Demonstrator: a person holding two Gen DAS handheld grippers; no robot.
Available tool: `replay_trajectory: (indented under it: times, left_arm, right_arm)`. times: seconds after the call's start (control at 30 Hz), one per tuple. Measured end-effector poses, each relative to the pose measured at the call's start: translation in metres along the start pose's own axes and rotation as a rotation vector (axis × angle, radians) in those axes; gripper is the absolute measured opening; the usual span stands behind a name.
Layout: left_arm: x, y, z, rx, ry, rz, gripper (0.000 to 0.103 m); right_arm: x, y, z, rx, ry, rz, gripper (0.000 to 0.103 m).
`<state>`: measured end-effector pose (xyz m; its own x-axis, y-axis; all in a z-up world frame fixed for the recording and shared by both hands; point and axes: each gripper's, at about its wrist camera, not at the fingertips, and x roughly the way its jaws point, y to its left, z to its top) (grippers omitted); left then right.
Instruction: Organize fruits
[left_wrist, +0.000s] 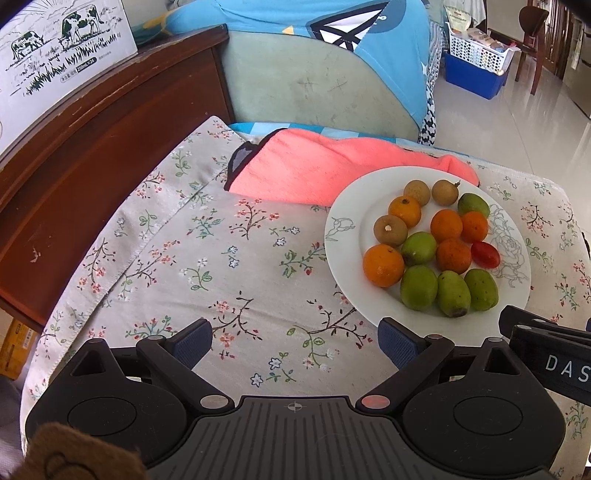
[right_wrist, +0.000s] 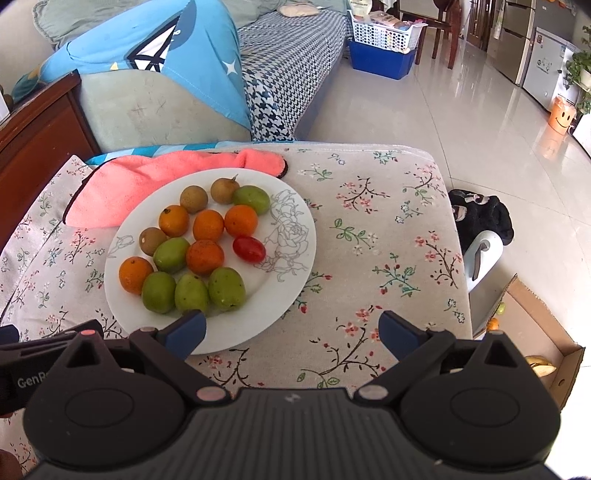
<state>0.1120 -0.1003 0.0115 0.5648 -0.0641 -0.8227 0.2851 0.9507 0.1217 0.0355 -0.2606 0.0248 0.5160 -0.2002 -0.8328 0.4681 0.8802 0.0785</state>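
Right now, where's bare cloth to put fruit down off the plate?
Free: the floral cloth right of the plate to the table's edge, and the cloth left of the plate below the pink towel. Crowded: the plate's left and middle; only its rose-drawn right rim is bare.

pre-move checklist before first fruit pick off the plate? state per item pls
1. Left gripper jaws open, nothing held: ok.
2. Right gripper jaws open, nothing held: ok.
3. All fruit on the white plate, none on the cloth: ok.
4. Red tomato lies apart from most of the pile, free on its right side: ok.
5. Green fruits packed touching each other and the oranges; neighbours may roll: not ok.
6. Destination for sorted fruit: cannot tell, no second dish in view.
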Motion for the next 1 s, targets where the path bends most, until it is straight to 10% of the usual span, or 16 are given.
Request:
replay_trajectory:
  times: [1.0]
  left_arm:
    - [0.0093, -0.0002, -0.0025, 0.029, 0.041, 0.057, 0.097]
  right_arm:
    - [0.0103, 0.0080, 0.0003, -0.011, 0.038, -0.007, 0.099]
